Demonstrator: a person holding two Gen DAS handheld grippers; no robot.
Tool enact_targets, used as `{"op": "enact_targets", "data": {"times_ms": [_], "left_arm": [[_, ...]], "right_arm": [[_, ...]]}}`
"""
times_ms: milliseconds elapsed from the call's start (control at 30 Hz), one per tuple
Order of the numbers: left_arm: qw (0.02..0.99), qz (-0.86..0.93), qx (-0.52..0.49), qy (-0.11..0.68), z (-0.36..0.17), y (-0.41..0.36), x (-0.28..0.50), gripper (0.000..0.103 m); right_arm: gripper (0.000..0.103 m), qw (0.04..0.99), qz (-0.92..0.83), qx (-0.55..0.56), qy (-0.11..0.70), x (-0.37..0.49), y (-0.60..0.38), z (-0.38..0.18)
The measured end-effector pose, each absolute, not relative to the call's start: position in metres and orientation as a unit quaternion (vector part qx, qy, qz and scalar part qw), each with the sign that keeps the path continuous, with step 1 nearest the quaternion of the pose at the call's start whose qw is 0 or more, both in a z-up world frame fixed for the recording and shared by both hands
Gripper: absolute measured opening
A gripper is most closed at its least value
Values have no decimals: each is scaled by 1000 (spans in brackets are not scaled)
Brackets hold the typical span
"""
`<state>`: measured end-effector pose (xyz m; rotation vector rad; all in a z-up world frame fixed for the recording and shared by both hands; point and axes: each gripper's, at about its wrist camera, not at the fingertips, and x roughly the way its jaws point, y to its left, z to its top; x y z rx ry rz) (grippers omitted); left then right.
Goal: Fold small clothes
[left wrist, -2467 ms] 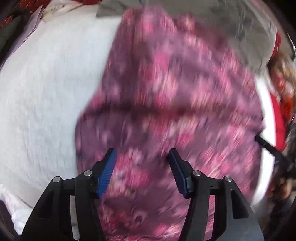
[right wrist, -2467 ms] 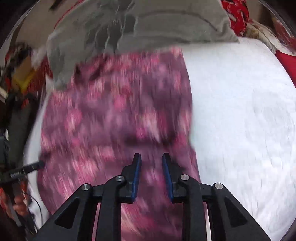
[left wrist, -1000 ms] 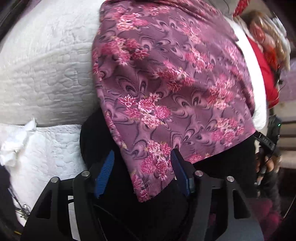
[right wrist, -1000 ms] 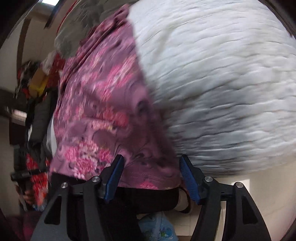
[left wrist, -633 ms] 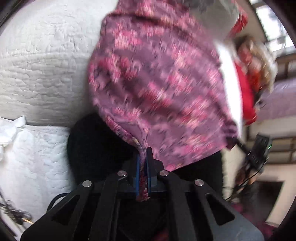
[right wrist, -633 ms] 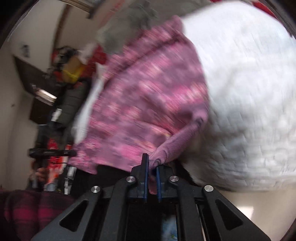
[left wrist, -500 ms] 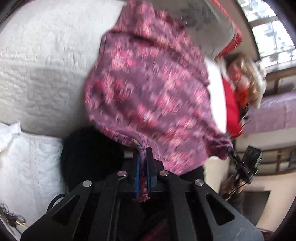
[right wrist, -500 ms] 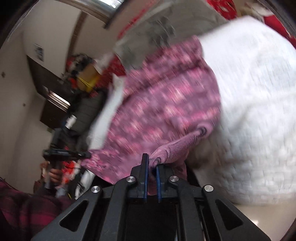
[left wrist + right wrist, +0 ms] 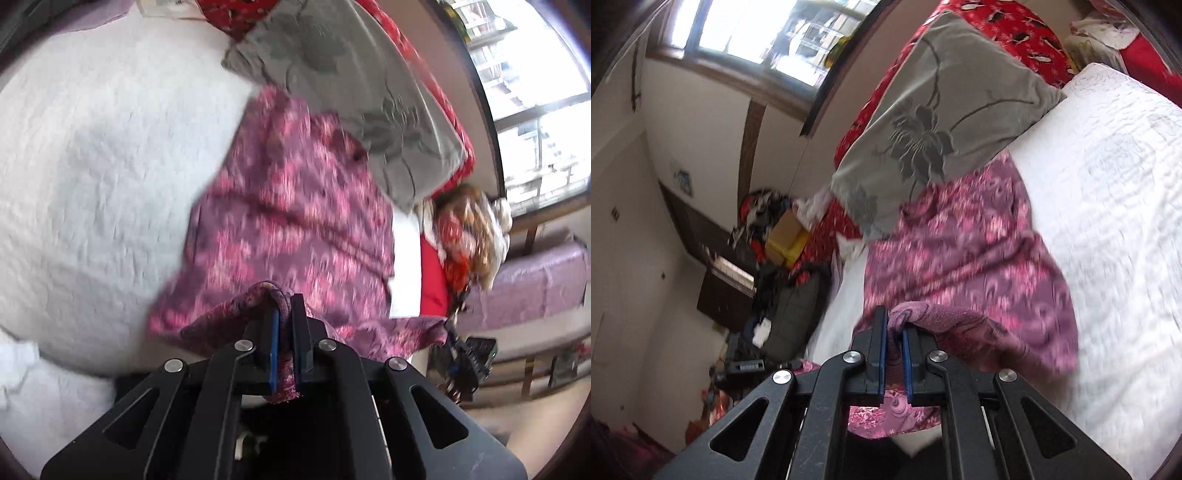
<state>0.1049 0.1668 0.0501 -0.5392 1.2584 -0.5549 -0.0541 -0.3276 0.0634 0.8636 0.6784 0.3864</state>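
Two grippers, both clamped on one purple floral garment (image 9: 295,221).

Pinched a near corner of the cloth in the left gripper (image 9: 284,332) at lower centre, another in the right gripper (image 9: 894,343). Lay spread mid-frame over the white quilted bedspread (image 9: 92,166), far edge tucked under the grey flowered pillow (image 9: 934,122) toward the top.

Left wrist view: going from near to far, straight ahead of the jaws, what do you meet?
Left gripper shut on the floral garment's hem → floral garment spread over the white quilt → grey pillow → red patterned fabric.
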Motion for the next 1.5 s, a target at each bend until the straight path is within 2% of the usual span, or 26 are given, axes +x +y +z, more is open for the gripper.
{"op": "enact_targets", "data": {"times_ms": [367, 700, 767, 833, 933, 1000, 1067, 1200, 1367, 1433, 1500], "left_arm": [[761, -219, -301, 532, 46, 152, 230, 4], [730, -158, -339, 572, -3, 136, 333, 4], [714, -157, -352, 584, -12, 135, 343, 4], [698, -167, -374, 587, -13, 138, 347, 4], [691, -196, -399, 570, -3, 147, 346, 6], [710, -199, -386, 554, 10, 155, 339, 23], [723, -205, -371, 546, 20, 161, 332, 34], [732, -256, -300, 555, 27, 147, 304, 37], [709, -312, -200, 601, 0, 94, 283, 37], [706, -298, -180, 616, -9, 76, 288, 37], [721, -268, -174, 616, -11, 64, 305, 36]], "right_arm": [[6, 820, 141, 472, 292, 67, -356, 43], [6, 788, 47, 529, 311, 162, -392, -18], [11, 776, 34, 537, 329, 176, -395, -29], [11, 770, 31, 542, 335, 183, -397, -31], [15, 765, 28, 558, 321, 184, -403, -27], [28, 770, 30, 561, 304, 178, -406, -22], [45, 778, 26, 559, 284, 167, -409, -16], [45, 780, 47, 561, 274, 151, -409, -12], [45, 767, 71, 506, 388, 169, -369, -33], [45, 760, 69, 501, 409, 181, -357, -41], [45, 763, 67, 507, 395, 197, -353, -40]]}}
